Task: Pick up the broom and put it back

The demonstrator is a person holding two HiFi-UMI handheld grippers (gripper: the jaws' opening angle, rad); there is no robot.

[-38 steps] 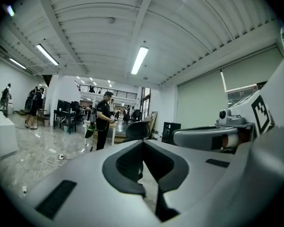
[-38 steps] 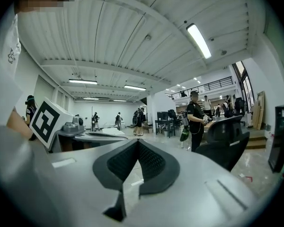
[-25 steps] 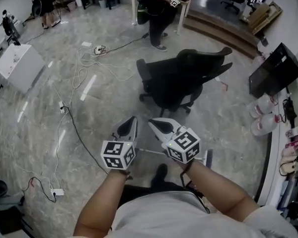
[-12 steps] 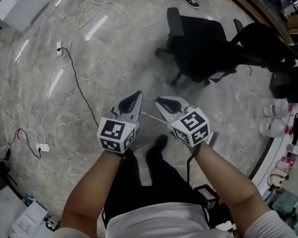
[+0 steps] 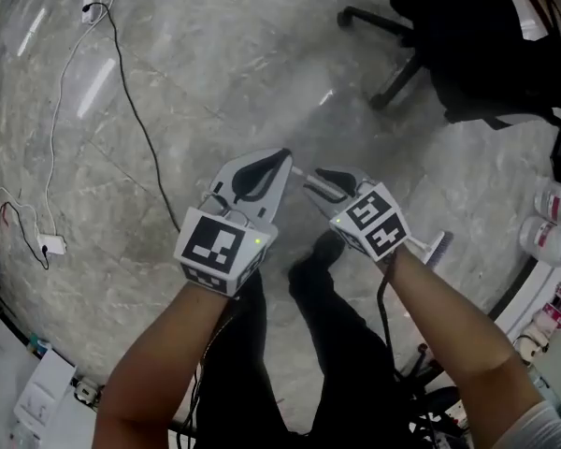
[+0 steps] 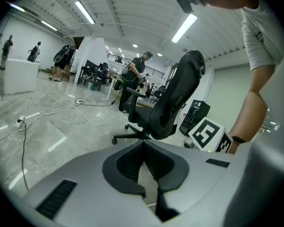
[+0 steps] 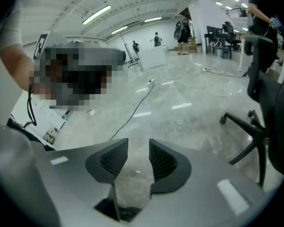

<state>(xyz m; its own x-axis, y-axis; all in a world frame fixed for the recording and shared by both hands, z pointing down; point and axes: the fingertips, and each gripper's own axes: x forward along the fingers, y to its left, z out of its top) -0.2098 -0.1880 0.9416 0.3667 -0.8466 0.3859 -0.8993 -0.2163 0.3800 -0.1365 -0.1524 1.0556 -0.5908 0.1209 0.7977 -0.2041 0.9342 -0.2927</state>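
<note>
Left tool (image 5: 282, 157) jaws meet; right tool (image 5: 313, 178) jaws, just opening, stand apart, empty.

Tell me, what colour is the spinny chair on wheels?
Black all over. The office chair shows best in the left gripper view.

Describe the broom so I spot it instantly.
In the head view, find the black office chair at upper right. Straight below it, beside the person's right wrist, the broom lies flat on the marble floor: a thin pale handle ending in a small bluish head, unlike the white jugs beyond.
</note>
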